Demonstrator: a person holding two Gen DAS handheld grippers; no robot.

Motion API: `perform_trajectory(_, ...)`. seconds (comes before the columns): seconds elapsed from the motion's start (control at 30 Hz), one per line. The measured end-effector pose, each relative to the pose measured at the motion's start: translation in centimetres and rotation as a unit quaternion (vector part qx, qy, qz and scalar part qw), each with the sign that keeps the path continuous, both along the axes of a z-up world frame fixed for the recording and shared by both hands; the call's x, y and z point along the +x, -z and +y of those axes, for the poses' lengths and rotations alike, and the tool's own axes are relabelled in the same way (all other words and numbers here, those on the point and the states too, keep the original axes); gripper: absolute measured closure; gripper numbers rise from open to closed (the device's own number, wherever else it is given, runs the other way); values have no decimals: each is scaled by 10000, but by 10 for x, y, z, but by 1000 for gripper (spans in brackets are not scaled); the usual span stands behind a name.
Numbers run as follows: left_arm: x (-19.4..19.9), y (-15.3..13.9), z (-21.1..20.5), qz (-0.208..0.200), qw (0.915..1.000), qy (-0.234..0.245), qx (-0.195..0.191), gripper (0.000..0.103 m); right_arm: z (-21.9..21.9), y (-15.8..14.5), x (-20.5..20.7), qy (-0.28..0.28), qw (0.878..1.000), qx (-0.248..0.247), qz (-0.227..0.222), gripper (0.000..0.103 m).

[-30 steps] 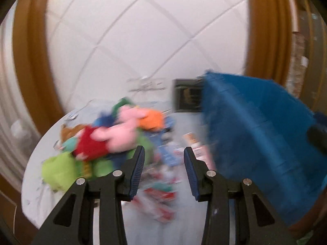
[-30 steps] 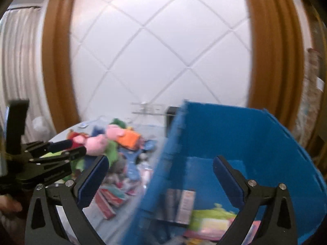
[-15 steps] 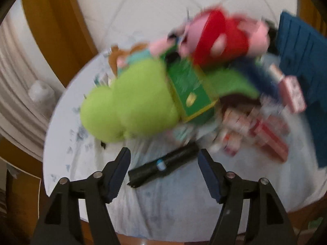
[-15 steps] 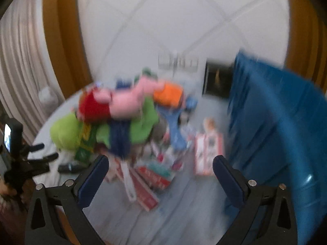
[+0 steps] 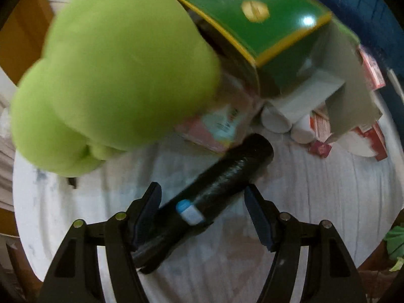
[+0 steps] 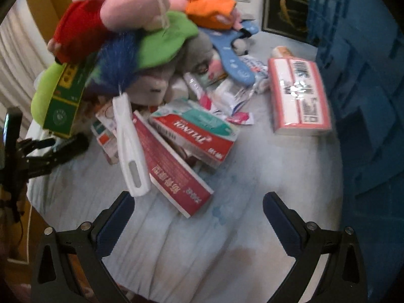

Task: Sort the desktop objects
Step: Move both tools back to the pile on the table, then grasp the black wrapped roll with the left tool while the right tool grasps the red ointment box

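A black tube with a small blue and white label lies slanted on the white cloth of the round table. My left gripper points steeply down over it, open, and the tube's near half lies between the jaws, close to the left finger. Just behind it bulge a lime green plush and a green box. My right gripper hangs open and holds nothing above bare cloth. A red box and a white plastic handle lie just beyond its tips.
A heap of plush toys, topped by a pink pig, fills the table's far left. Medicine boxes and a pink pack lie in front. A tall blue bin walls off the right side. The table edge is close behind both grippers.
Both grippers came down from facing the wall to pointing at the table. The left jaws went from narrow to wide and now straddle the black tube.
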State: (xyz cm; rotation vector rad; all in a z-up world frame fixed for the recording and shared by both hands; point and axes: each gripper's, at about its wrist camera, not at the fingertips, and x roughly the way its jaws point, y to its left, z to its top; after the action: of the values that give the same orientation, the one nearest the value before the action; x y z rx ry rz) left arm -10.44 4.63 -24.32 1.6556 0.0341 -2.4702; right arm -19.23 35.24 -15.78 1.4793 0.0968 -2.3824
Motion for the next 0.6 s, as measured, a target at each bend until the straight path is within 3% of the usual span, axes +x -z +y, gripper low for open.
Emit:
perform_trajectory(0.07, 1, 3, 4, 27, 10000, -37, -18, 44, -6, 7, -1, -163, 9999, -14, -25, 0)
perform_trajectory(0.13, 4, 3, 6, 1, 9993, -363, 76, 48, -11, 14, -2, -366, 9993, -58, -20, 0)
perform_trajectory(0.3, 18, -1, 9, -59, 9874, -1335, 851, 58, -24, 34, -12, -698, 9974, -172, -88, 0)
perform_trajectory(0.43, 23, 3, 25, -84, 9840, -1502, 955, 63, -36, 45, -27, -885, 9959, -198, -19, 0)
perform_trajectory(0.47, 23, 3, 29, -100, 9840, -1505, 954, 65, -39, 49, -30, -945, 9953, -222, -32, 3)
perform_trajectory(0.5, 24, 4, 33, -112, 9841, -1495, 950, 66, -42, 50, -31, -983, 9950, -184, -34, 28)
perform_trajectory(0.53, 25, 3, 38, -126, 9845, -1485, 926, 67, -45, 51, -31, -1025, 9947, -94, -43, 40)
perform_trajectory(0.6, 26, 3, 46, -150, 9856, -1452, 849, 67, -49, 51, -27, -1115, 9937, 118, -62, 49)
